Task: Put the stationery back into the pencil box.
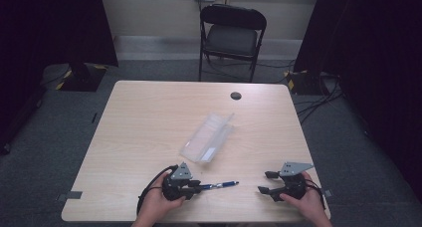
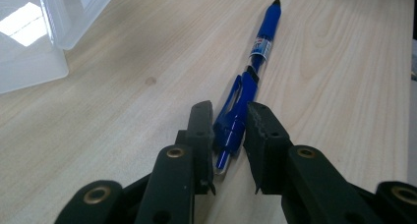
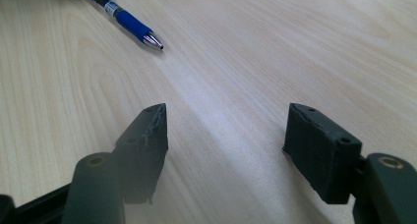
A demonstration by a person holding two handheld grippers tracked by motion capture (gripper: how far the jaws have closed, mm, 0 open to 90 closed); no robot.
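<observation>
Left gripper clamps its jaws on the blue pen's clip end; right gripper waits nearby, jaws wide apart, holding nothing.

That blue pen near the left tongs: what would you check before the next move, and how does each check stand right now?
1. Blue pen between the left tongs: ok, its clip end sits between the jaws.
2. Firm grip: cannot tell; the jaws stand close on both sides, but real pressure is not clear.
3. Pen flat on the table: ok, it lies on the wood, tip pointing away from the left tongs.
4. Right tongs free: ok, jaws wide apart, nothing between them.
5. Clear plastic case ready: ok, it lies open at mid-table, apart from the pen.
6. Path from pen to case: ok, bare wood between them.
</observation>
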